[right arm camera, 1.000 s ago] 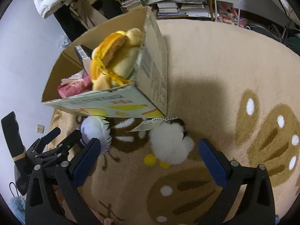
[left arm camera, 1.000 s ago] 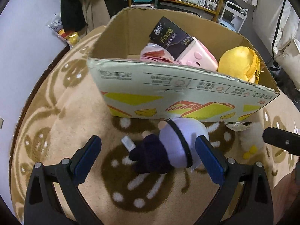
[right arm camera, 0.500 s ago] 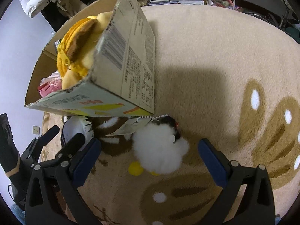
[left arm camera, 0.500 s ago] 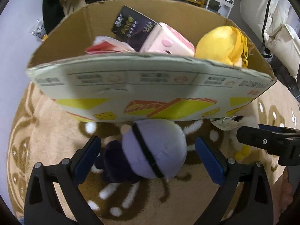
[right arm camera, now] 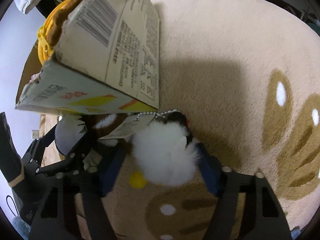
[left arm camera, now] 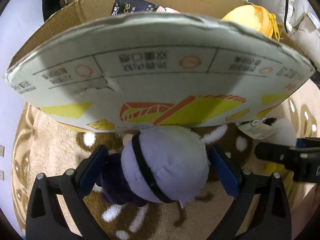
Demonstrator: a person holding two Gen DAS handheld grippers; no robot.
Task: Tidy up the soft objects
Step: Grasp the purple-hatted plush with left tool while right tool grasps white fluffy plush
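Cardboard box [left arm camera: 160,76], open-topped and already holding a yellow plush [left arm camera: 254,22] and a black tissue pack [left arm camera: 136,5], serves as my landmark; it stands on a beige rug [right arm camera: 220,60] with brown leaf patterns. Just in front of the box's printed front wall lies a lavender-headed plush doll [left arm camera: 164,166] with a black band and dark purple body. My left gripper [left arm camera: 158,172] straddles it, blue pads apart on either side of the head; the right pad looks very near the fabric, but I see no squeeze.

At the box's front right corner lies a fluffy white plush [right arm camera: 166,156] with yellow feet, a paper tag [right arm camera: 128,128] on a bead chain trailing toward the corner. My right gripper [right arm camera: 158,166] brackets it and its jaws are closing, the plush between them; the fur brushes the right pad, yet firm contact on both sides is not evident.

Risks, as I judge them:
- Both toys sit close against the box, so a fingertip may catch the cardboard and shove or tip it.
- Fluffy fur compresses easily; a shallow pinch could take fur only and drop the white plush on lifting.
- The tag or chain may snag at the corner.
- The two grippers work close together and could collide.
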